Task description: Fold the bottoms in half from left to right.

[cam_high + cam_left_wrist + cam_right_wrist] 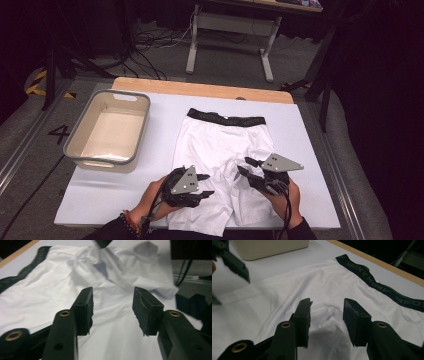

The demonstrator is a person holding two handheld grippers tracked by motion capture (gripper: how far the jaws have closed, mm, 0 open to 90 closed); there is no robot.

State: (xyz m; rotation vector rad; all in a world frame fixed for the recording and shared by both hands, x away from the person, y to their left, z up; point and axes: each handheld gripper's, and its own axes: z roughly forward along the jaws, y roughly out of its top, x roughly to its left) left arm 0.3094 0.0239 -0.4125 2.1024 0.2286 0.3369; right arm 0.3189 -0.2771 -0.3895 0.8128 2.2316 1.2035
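Shorts (220, 145) in white, with a black waistband (226, 118) at the far edge, lie flat on the white table cover (305, 165), the two legs pointing toward the near edge. The left gripper (206, 185) sits over the near left leg, held in a hand (152, 195) coming in from the bottom. Its jaws stand apart with nothing clamped; in the left gripper view the white cloth (107, 285) lies beyond and below the open pads. The right gripper (246, 166) is over the right leg near the crotch, jaws likewise apart and empty, with rumpled cloth (327, 312) just beyond them in the right gripper view. The two grippers are near each other, tips facing inward. A beige tub (107, 130) stands on the left side of the table, well apart from the shorts.
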